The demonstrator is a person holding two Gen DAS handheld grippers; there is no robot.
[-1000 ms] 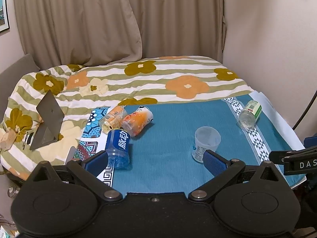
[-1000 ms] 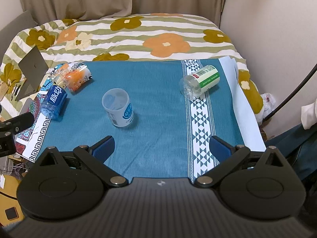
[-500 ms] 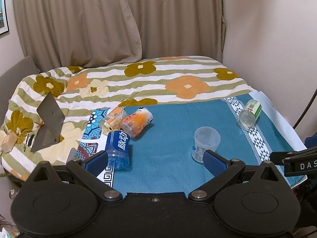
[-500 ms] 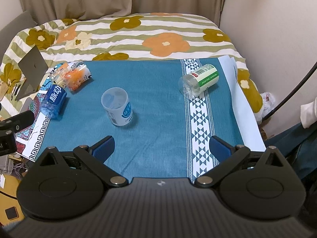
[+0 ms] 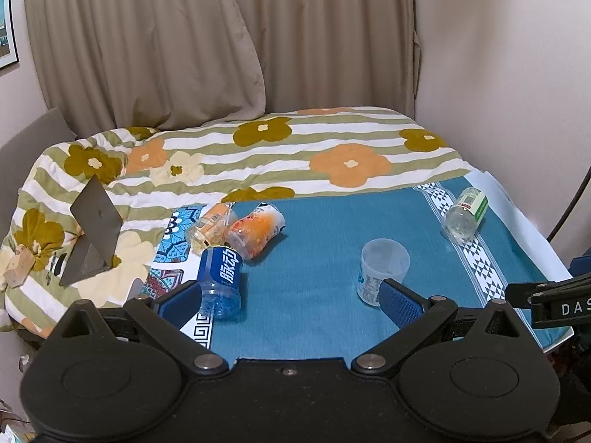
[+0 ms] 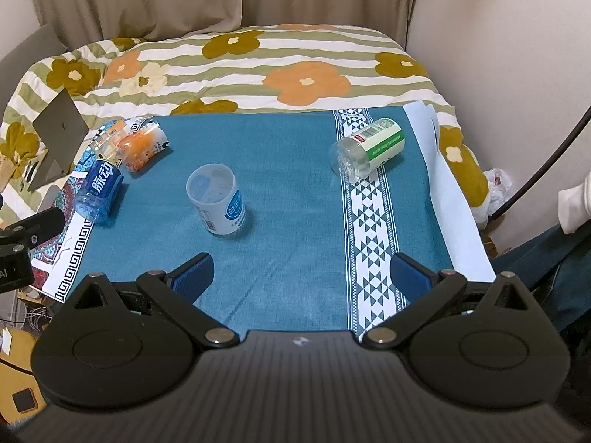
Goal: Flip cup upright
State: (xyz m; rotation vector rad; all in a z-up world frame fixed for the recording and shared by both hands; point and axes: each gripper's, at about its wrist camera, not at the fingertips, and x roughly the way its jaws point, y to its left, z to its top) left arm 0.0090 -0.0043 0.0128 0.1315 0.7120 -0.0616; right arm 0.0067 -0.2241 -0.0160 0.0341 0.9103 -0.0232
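Note:
A clear plastic cup with a blue-and-white label stands upright, mouth up, near the middle of the teal cloth. It also shows in the left wrist view, just behind my left gripper's right finger. My left gripper is open and empty, low over the cloth's near edge. My right gripper is open and empty, in front of the cup and to its right. Neither gripper touches the cup.
A blue-labelled cup, an orange-printed cup and a small clear cup lie on their sides at the cloth's left. A green-labelled cup lies at the right. A flowered quilt and a grey stand lie behind.
The cup has stayed standing. Both grippers have drawn back slightly and tilted upward, so the scene sits a little lower in both views.

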